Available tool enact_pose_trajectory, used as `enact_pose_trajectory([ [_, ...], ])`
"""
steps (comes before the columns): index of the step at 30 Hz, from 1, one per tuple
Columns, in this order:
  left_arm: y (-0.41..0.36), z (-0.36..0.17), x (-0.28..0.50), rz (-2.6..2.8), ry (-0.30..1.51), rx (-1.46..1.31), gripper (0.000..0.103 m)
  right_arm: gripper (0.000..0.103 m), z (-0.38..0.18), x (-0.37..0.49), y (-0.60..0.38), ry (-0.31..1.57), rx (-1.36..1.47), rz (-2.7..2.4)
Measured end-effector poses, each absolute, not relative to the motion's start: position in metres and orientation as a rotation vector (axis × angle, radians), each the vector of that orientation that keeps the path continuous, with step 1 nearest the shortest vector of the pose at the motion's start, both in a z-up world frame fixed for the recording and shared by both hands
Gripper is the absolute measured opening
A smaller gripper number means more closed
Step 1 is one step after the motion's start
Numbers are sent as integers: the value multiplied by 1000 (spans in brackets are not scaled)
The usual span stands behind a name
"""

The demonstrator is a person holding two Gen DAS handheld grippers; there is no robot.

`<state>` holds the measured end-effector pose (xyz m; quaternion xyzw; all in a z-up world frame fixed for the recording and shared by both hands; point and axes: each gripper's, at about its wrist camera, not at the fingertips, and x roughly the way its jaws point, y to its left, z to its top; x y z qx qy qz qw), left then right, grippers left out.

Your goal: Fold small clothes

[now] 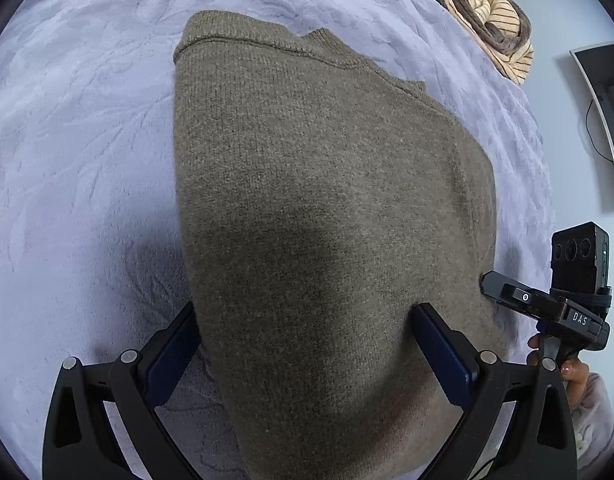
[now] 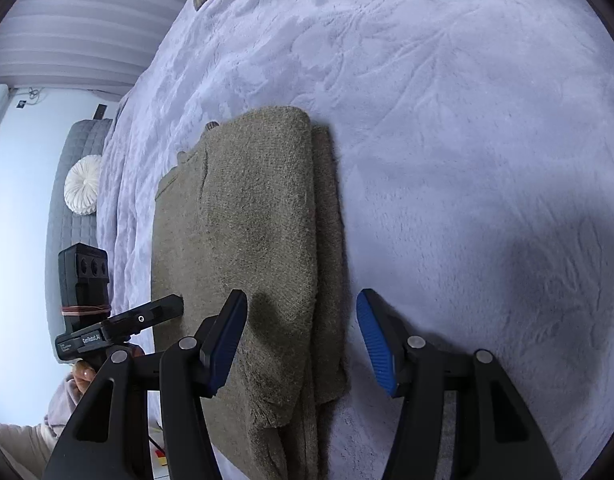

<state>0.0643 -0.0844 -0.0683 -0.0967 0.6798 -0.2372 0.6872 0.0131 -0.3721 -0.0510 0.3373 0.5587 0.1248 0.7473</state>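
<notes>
An olive-brown knitted sweater (image 1: 327, 208) lies folded on a pale lavender plush bedspread (image 1: 79, 128). In the right wrist view the sweater (image 2: 247, 232) shows a folded side panel stacked along its right edge. My left gripper (image 1: 303, 320) is open, its blue pads (image 1: 443, 356) straddling the near end of the sweater just above it. My right gripper (image 2: 301, 308) is open, its jaws over the sweater's right folded edge, the right pad (image 2: 375, 340) above the bedspread (image 2: 467, 120). Each gripper also shows in the other's view, the right one (image 1: 547, 308) and the left one (image 2: 119, 324).
A striped beige and brown garment (image 1: 487, 12) lies at the far right of the bed. A monitor (image 1: 603, 120) stands against the wall beyond the bed. A grey headboard with a white round cushion (image 2: 83, 184) is at the left of the right wrist view.
</notes>
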Motion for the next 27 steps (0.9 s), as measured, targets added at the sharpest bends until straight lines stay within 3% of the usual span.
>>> enact_pose_trajectory([
  [24,-97,-74,65,-549,1501,-204,102,68,-79,52,-325,1251,856,477],
  [26,-97,-71,64,-550,1489,-196,99,66,-80,50,-326,1246,883,473],
  [27,-96,-69,63,-551,1479,-194,92,63,-80,49,-328,1251,884,458],
])
